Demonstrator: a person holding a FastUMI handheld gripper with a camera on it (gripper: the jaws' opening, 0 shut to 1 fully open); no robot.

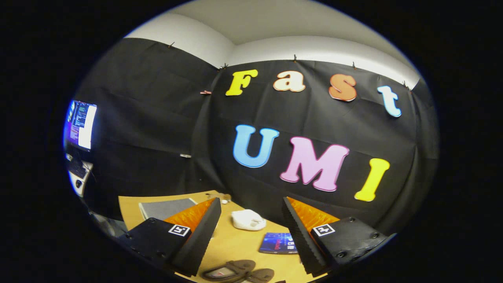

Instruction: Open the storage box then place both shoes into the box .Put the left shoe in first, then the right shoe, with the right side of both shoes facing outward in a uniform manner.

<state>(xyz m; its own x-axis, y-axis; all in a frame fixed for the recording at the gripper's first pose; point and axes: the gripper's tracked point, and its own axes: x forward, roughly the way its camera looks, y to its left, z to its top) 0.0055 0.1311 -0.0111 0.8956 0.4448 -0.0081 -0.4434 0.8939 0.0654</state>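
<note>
My gripper (251,236) is open and held high over a wooden table (235,243), with nothing between its fingers. Two brown sandal-like shoes (235,271) lie side by side on the table, low between the fingers and close to me. I can see just their upper parts. No storage box can be made out for certain.
A white crumpled cloth-like object (247,219) lies on the table beyond the fingers. A dark blue flat packet (278,243) rests beside the right finger. A grey mat (167,208) lies behind the left finger. A monitor (80,125) stands far left.
</note>
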